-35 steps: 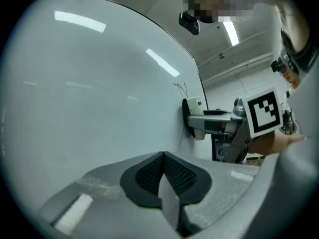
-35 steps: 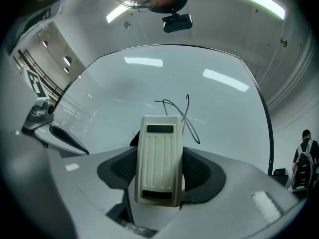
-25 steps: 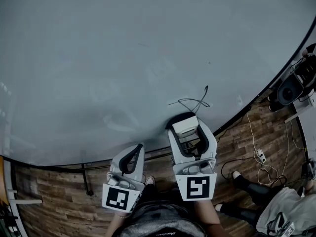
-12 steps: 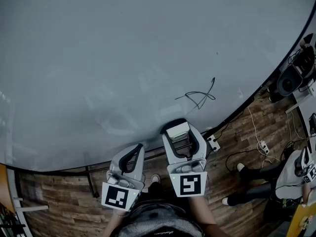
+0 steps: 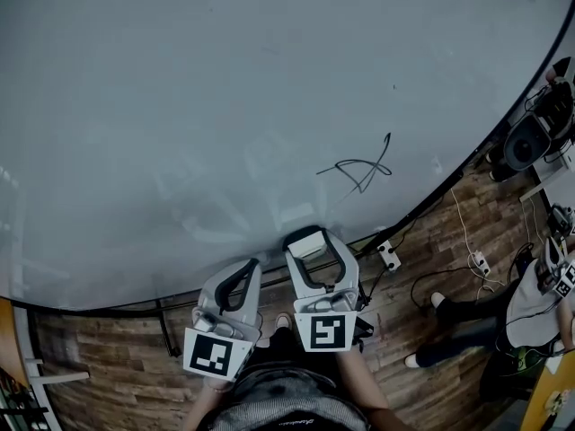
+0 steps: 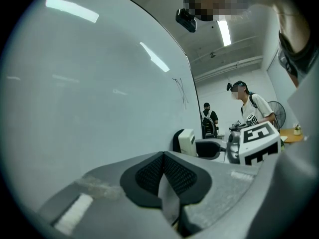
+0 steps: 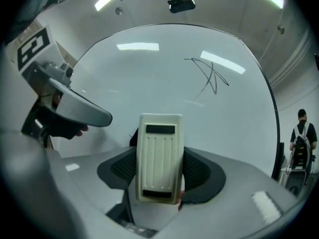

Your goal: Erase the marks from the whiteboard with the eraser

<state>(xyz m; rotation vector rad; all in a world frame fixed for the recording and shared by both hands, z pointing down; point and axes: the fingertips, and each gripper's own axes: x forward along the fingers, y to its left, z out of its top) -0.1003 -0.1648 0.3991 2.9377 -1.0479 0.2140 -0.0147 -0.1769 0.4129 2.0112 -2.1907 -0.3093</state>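
Note:
A large whiteboard [image 5: 225,88] fills the head view, with a black scribble [image 5: 362,169] at its lower right. My right gripper [image 5: 306,241] is shut on a cream eraser [image 5: 305,243], held just off the board's lower edge, below and left of the scribble. In the right gripper view the eraser [image 7: 159,156] stands upright between the pads of that gripper [image 7: 159,169], and the scribble [image 7: 210,75] lies ahead at upper right. My left gripper [image 5: 241,281] hangs beside it, shut and empty; its pads [image 6: 151,174] meet in the left gripper view.
Wooden floor [image 5: 108,348] runs below the board. Cables and a power strip [image 5: 388,256] lie on the floor at right, near a speaker [image 5: 526,155]. A person [image 5: 530,308] stands at the far right; others [image 6: 249,108] appear beyond the board's end.
My right gripper with the eraser has drawn back down and left, away from the scribble. The left gripper has barely moved.

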